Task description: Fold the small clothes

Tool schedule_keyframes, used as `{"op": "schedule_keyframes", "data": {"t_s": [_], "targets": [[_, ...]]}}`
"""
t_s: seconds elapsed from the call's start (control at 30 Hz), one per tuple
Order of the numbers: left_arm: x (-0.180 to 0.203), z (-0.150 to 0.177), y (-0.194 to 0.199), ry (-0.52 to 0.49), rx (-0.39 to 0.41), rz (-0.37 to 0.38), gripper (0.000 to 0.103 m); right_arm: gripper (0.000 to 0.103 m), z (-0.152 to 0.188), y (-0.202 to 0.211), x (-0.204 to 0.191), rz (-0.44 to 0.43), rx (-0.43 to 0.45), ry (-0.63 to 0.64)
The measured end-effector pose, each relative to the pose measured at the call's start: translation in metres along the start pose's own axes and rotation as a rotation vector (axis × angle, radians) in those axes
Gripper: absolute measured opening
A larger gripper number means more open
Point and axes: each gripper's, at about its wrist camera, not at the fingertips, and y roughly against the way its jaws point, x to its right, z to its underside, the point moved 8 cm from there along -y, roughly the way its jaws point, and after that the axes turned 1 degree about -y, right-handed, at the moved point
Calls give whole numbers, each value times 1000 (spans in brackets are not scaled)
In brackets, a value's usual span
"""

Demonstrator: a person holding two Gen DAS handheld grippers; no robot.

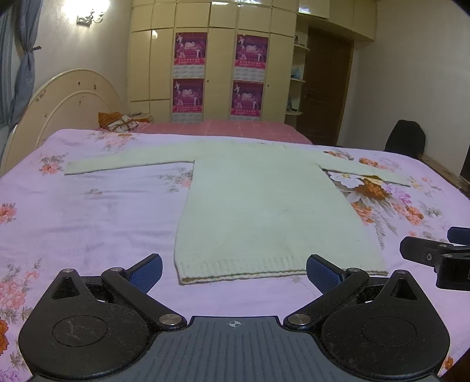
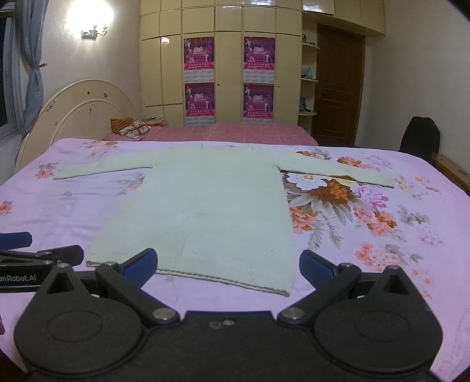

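Bedroom scene: bed (image 1: 88, 211) with a lilac floral sheet, pink checked cover (image 1: 223, 127) further back, cream headboard (image 1: 67, 97) on the left, a cream wardrobe (image 1: 217, 58) with four magenta posters (image 1: 191, 48) behind it, brown door (image 1: 326, 85) to the right, lit wall lamp (image 1: 88, 14) upper left.

Pale green knitted sweater (image 1: 264, 205) lies flat on the sheet, unfolded, both sleeves spread out sideways, ribbed hem nearest the cameras, neckline toward the wardrobe. Surface looks smooth, no visible bunching.

Left gripper (image 1: 234, 271): released, jaws spread wide, nothing between the blue pads (image 1: 147, 271). It sits just short of the hem, centred on the sweater's left half; pads apart from the fabric as far as the left wrist view shows.

Right gripper (image 2: 227, 264): also released, wide open, empty. Its left pad overlaps the hem edge in the right wrist view; can't tell if it touches the knit.

Each gripper shows at the edge of the other's view, side by side near the hem. Dark chair (image 2: 420, 135) stands beyond the bed's right side.
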Motion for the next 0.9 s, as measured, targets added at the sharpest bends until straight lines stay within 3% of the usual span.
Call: {"op": "schedule_keyframes", "data": {"t_s": [0.37, 0.47, 0.6, 0.67, 0.73, 0.87, 0.9], "targets": [[-7, -13, -16, 34, 28, 17, 103, 102, -4, -10, 13, 8, -15, -13], [-6, -26, -29, 38, 48, 87, 103, 102, -15, -16, 32, 23, -2, -36], [-18, -52, -50, 51, 117, 32, 103, 101, -42, -39, 77, 90, 44, -72], [-24, -66, -63, 75, 155, 30, 103, 96, -56, -52, 104, 142, 70, -93], [-26, -77, -83, 84, 150, 29, 103, 81, -72, -71, 139, 171, 96, -138], [-23, -88, -135, 174, 66, 54, 103, 65, -96, -122, 224, 206, 123, -266], [-20, -91, -147, 180, 48, 55, 103, 56, -99, -137, 244, 199, 129, -306]]}}
